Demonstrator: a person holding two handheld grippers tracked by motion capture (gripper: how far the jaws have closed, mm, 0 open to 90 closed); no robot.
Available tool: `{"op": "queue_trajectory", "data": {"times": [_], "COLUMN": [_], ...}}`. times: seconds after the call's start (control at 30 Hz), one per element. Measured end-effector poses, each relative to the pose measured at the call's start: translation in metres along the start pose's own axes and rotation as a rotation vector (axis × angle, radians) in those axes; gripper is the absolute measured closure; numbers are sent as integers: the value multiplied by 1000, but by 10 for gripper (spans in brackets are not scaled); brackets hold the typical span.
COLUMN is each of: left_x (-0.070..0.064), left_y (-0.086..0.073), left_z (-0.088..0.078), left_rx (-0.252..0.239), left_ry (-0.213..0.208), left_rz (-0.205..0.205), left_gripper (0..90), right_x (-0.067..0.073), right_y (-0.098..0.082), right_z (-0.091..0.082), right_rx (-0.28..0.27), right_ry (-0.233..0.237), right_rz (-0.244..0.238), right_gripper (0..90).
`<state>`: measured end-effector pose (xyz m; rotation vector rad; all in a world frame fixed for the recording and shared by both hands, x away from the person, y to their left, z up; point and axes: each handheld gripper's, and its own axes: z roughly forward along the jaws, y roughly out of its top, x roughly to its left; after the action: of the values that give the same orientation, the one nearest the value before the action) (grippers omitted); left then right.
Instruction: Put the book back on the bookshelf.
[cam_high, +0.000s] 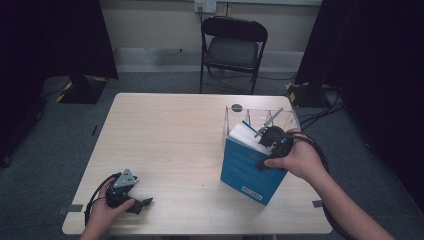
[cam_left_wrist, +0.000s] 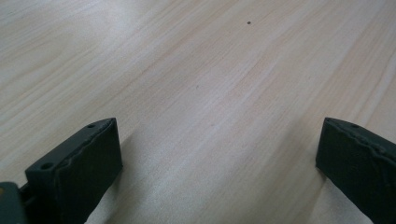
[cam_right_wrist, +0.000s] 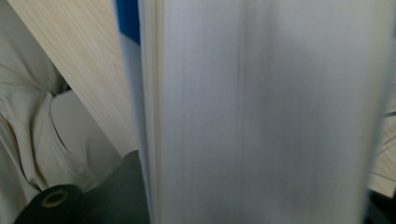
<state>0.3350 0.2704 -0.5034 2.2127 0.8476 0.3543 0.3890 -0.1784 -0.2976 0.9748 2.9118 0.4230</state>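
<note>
A big blue book (cam_high: 250, 167) stands up on the table (cam_high: 170, 145), on the right side. Its white pages face up and its back leans close to a clear plastic box (cam_high: 260, 117) that sits just behind it. The right gripper (cam_high: 272, 142) comes down on the top of the book, and the right hand (cam_high: 295, 157) holds it there. In the right gripper view the white page edges (cam_right_wrist: 261, 116) sit right between the jaws, very close and blurry. The jaws are around the thick book, but I cannot tell if they are pressing on it or have let go a little.

The left gripper (cam_high: 140, 204) rests low on the table near the front left corner, well apart from the book. Its jaws are wide open with nothing between them, just bare wood (cam_left_wrist: 210, 93).

It looks like the job is to get the book standing in or by the clear box. The book is already up on its end. I think what is left is to slide it all the way into the box and let go, but the inside of the box is hard to see from here.
</note>
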Motion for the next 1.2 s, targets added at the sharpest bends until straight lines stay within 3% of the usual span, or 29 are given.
{"op": "queue_trajectory", "data": {"times": [0.33, 0.67, 1.2], "left_x": [0, 0, 0], "left_y": [0, 0, 0], "left_z": [0, 0, 0], "left_rx": [2, 3, 0], "left_ry": [-1, -1, -4], "left_rz": [2, 2, -6], "left_gripper": [0, 0, 0], "right_x": [-4, -3, -3], "right_y": [0, 0, -21], "right_z": [2, 2, -21], "right_rx": [-3, 6, 5], "right_ry": [0, 11, 23], "right_rz": [38, 33, 73], "right_gripper": [554, 599, 616]}}
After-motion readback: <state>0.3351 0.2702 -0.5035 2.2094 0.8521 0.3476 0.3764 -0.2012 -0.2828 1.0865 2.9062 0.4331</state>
